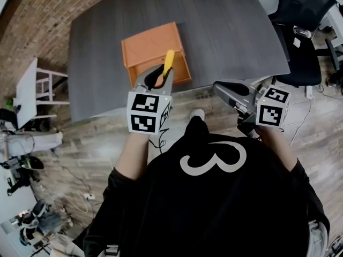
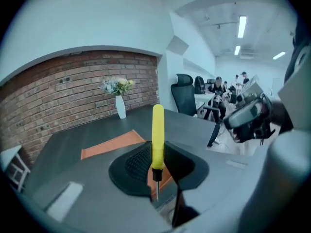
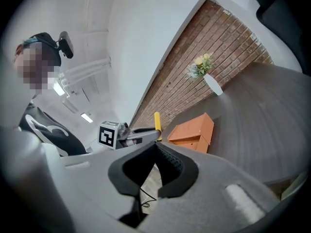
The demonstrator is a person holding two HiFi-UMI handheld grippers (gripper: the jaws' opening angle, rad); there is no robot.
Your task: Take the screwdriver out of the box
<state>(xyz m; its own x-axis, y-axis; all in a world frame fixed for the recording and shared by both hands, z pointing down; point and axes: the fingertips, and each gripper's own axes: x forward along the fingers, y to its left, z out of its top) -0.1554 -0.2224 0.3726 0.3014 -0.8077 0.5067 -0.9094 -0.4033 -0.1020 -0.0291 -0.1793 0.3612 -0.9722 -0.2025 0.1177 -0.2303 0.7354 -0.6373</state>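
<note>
1. My feeds are evenly bright. In the left gripper view, ceiling strip lights (image 2: 241,26) glow at the far right without glare.
2. The grey tabletop (image 1: 225,31) shows a soft sheen and only faint shadows.
3. All three views bow strongly at the edges, and both gripper views have dark corners.
4. The yellow screwdriver (image 2: 158,135) reads sharp, while the nearest foreground is soft.

The box (image 1: 155,55) sits on the counter (image 1: 225,31) near its front edge. Over the box's near side, the screwdriver (image 1: 168,62) stands upright between the fingers of the left gripper (image 1: 159,79). The right gripper (image 1: 220,87) is to the right, off the counter's edge. A vase (image 2: 120,107) stands at the counter's far end.
</note>
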